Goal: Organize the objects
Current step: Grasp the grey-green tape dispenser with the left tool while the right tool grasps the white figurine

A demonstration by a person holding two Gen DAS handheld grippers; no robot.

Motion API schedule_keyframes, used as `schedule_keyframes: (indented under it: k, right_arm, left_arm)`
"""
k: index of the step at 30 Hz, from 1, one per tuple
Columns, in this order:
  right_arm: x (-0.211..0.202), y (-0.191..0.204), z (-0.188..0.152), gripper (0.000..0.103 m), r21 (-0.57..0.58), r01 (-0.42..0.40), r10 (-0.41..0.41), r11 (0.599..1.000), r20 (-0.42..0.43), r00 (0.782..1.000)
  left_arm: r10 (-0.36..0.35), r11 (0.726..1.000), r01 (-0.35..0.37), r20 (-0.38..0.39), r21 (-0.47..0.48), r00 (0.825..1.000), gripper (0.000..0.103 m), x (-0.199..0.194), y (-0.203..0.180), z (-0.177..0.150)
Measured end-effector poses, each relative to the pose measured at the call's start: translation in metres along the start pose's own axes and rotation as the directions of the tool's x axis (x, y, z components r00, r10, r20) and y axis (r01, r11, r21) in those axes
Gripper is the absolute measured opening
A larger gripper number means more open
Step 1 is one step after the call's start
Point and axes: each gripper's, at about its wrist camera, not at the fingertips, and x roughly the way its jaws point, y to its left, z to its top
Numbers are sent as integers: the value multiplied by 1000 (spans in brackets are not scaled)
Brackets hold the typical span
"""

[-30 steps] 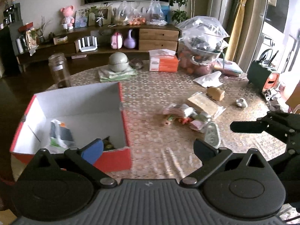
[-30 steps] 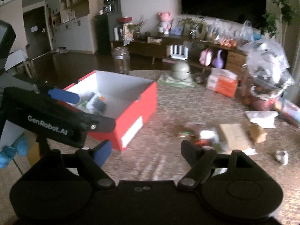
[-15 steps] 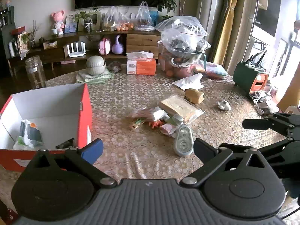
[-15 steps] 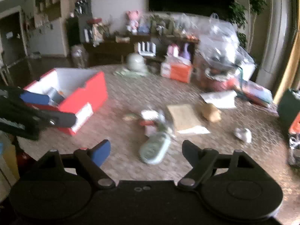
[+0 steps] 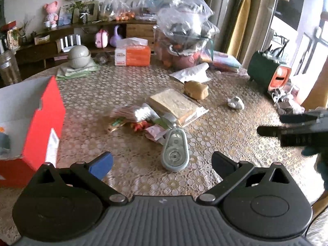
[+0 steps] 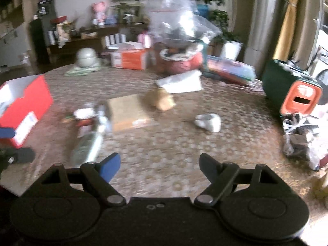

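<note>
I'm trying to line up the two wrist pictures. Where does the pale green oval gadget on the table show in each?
Left wrist: pale green oval gadget lies low centre, just ahead of the open left gripper.
Right wrist: blurred, low left, left of the right gripper.
Shared landmark: the red box at the left edge.

Worktop (image 5: 92, 102): patterned lace cover. Landmark: red box (image 5: 44, 121), left edge. Right of box: pale green oval case (image 5: 174, 150), wrapper pile (image 5: 141, 119), flat tan packet (image 5: 174, 104). Beyond box: orange tissue box (image 5: 132, 55), grey-green bowl (image 5: 79, 54) on folded cloth.
</note>
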Motion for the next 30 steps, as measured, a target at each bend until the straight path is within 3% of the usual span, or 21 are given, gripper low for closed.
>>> schedule_keyframes:
  k: [15, 27, 30]
  right_arm:
    - [99, -56, 33, 84, 54, 84, -81, 995, -60, 995]
    - [151, -76, 40, 82, 108, 101, -89, 989, -110, 990]
    - [157, -80, 42, 82, 127, 94, -80, 987, -108, 991]
  left_arm:
    - [48, 998, -44, -103, 46, 994, 103, 90, -22, -1]
    - [25, 999, -19, -126, 48, 992, 102, 121, -26, -3]
    - [22, 999, -16, -126, 48, 992, 97, 124, -26, -3]
